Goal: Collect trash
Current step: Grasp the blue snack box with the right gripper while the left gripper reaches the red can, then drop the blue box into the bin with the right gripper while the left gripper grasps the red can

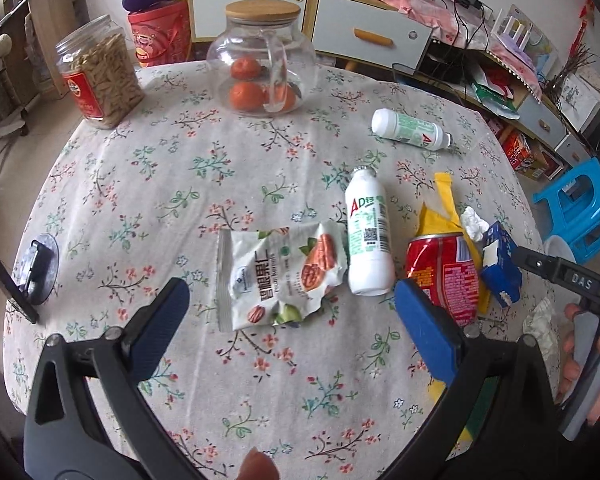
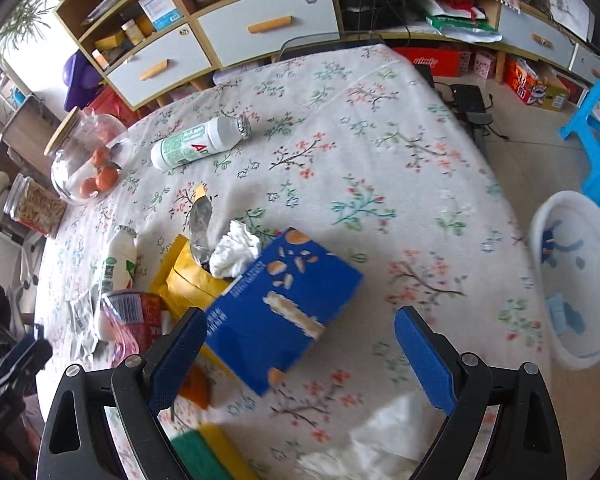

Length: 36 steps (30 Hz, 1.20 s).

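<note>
Trash lies on the floral tablecloth [image 1: 180, 168]. In the left wrist view my left gripper [image 1: 292, 300] is open, its fingers on either side of a white pecan snack packet [image 1: 276, 276]. Beside it lie a white AD bottle [image 1: 368, 236], a red can [image 1: 444, 276], a yellow wrapper [image 1: 448, 216], a crumpled tissue [image 1: 474, 222] and a blue box [image 1: 500, 264]. A second bottle [image 1: 412, 128] lies farther back. My right gripper [image 2: 300, 328] is open, hovering over the blue box [image 2: 284, 304]. A white bin [image 2: 576, 276] stands on the floor to the right.
A glass jar of oranges [image 1: 260, 60] and a jar of snack sticks [image 1: 100, 72] stand at the table's far side. A phone stand [image 1: 36, 268] sits at the left edge. White tissue [image 2: 380, 440] lies near the front. A blue stool [image 2: 596, 132] stands beyond the bin.
</note>
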Available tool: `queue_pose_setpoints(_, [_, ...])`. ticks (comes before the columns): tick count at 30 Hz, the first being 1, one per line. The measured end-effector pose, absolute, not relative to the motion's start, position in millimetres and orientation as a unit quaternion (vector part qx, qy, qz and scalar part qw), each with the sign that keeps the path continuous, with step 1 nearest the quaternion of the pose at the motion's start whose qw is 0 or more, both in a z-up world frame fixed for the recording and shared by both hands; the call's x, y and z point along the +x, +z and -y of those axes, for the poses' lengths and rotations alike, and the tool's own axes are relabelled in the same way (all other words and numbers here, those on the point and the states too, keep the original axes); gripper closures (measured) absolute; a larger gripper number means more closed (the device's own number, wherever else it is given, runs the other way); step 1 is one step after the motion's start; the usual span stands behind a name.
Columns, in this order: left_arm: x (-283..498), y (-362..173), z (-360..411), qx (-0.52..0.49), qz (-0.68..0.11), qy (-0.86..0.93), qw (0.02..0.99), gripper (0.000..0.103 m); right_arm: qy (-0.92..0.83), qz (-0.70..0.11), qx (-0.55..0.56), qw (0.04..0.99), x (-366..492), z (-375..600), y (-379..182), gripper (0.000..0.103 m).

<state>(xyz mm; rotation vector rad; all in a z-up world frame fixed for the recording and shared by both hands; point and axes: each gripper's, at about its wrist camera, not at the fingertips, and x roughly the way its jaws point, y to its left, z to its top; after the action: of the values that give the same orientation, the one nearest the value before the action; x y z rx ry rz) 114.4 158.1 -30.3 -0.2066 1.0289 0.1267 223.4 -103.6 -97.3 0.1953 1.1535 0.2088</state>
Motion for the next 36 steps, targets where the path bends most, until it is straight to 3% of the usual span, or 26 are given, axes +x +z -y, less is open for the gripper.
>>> queue_pose_setpoints(18, [119, -34, -145, -0.097, -0.499, 0.033, 0.86, 0.001, 0.089, -0.57, 0.086, 0.812, 231, 92, -121, 0.008])
queue_pose_setpoints(19, [119, -34, -143, -0.098, -0.501, 0.029, 0.859, 0.001, 0.091, -0.569, 0.088, 0.812, 230, 95, -119, 0.013])
queue_pose_setpoints(20, [119, -35, -140, -0.101, -0.503, 0.024, 0.858, 0.001, 0.094, -0.568, 0.09, 0.812, 228, 97, -118, 0.027])
queue_pose_setpoints(21, [120, -36, -137, -0.104, -0.505, 0.017, 0.857, 0.001, 0.098, -0.569, 0.092, 0.811, 227, 99, -117, 0.034])
queue_pose_setpoints(28, [125, -42, -113, -0.126, -0.519, -0.028, 0.845, 0.001, 0.099, -0.553, 0.097, 0.821, 217, 122, -101, 0.035])
queue_pose_setpoints(29, [126, -43, -109, -0.13, -0.521, -0.035, 0.843, 0.001, 0.099, -0.55, 0.098, 0.824, 216, 126, -98, 0.044])
queue_pose_setpoints(32, [129, -47, -98, -0.148, -0.528, -0.053, 0.834, 0.002, 0.094, -0.543, 0.099, 0.828, 213, 140, -93, 0.045])
queue_pose_setpoints(36, [135, -53, -84, -0.164, -0.538, -0.073, 0.823, 0.008, 0.091, -0.538, 0.105, 0.832, 208, 159, -88, 0.057])
